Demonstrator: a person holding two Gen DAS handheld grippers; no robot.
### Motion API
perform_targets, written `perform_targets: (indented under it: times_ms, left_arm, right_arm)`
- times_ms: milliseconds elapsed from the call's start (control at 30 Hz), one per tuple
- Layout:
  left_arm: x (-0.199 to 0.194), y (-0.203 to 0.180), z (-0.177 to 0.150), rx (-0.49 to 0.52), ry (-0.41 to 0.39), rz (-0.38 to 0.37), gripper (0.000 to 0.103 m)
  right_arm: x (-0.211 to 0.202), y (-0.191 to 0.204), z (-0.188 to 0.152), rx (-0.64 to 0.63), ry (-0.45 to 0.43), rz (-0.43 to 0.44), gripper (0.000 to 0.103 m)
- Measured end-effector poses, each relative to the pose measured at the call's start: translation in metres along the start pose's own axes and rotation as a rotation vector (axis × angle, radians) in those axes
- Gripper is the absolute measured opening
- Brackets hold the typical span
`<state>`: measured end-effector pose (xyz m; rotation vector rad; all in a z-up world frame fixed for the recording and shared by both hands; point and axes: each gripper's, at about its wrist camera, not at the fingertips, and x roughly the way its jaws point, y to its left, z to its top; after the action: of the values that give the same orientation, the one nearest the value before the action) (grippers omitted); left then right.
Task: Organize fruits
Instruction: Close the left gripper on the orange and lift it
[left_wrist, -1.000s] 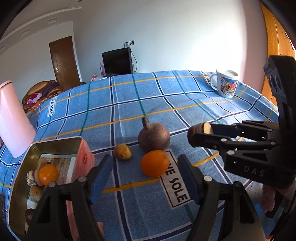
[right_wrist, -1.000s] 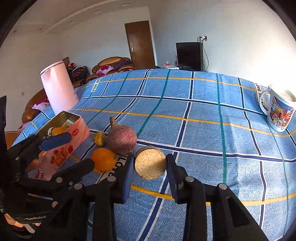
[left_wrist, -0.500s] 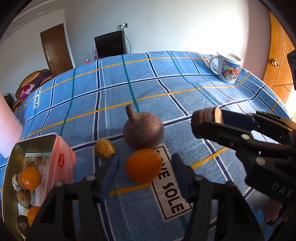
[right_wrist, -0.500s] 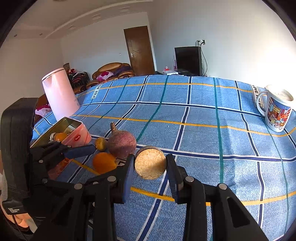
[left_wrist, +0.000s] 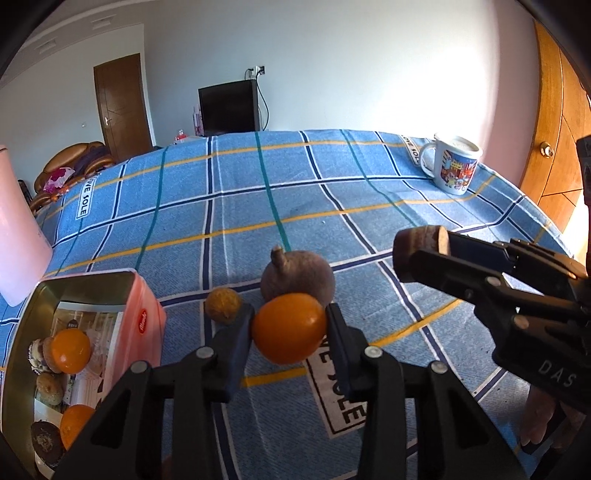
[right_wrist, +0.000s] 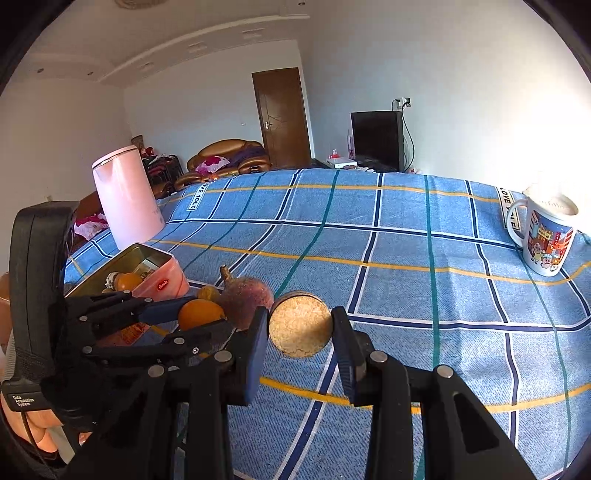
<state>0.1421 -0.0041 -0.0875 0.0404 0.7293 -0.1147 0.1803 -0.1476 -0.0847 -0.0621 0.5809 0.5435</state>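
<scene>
Left gripper (left_wrist: 290, 328) just finished closing in, pads now pinching the orange fruit (left_wrist: 289, 328) on both flanks, dead center of the left wrist view. Right gripper (right_wrist: 300, 328) pinched on a round brown slice (right_wrist: 300, 325) with a pale cut face, held clear of the blue checked cloth (right_wrist: 388, 240).

Tips for getting the orange across cleanly:

- Lift straight up first. Purple turnip-looking thing (left_wrist: 297, 275) sitting right behind at 12 o'clock, apparently touching or near enough, and a small yellow-brown fruit (left_wrist: 222, 305) just off at 10 o'clock. Dragging sideways probably bumps one of them.
- Grip on the widest part of a smooth round skin, so no extra squeezing, just steady pressure. Looks like it could squirt out if tilted fast.
- Then swing toward 8 o'clock to the open pink tin (left_wrist: 146, 321). Already a couple of oranges and some small brown fruits inside, so aim for a free patch near the closer wall.
- Go low before letting go, otherwise likely to bounce off the ones already in there.
- Keep the right one parked where it is at 3 o'clock, well out of the path.

Pink kettle (right_wrist: 125, 195) and mug (right_wrist: 546, 236) far enough away, not a worry.
</scene>
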Motion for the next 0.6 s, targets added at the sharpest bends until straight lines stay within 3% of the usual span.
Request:
perform_targets:
  times_ms: [600]
  left_arm:
    - [-0.029, -0.005, -0.004, 0.018, -0.163, 0.068, 0.041]
  right_arm:
    - [-0.019, 0.000, -0.002, -0.007, -0.110, 0.003, 0.036]
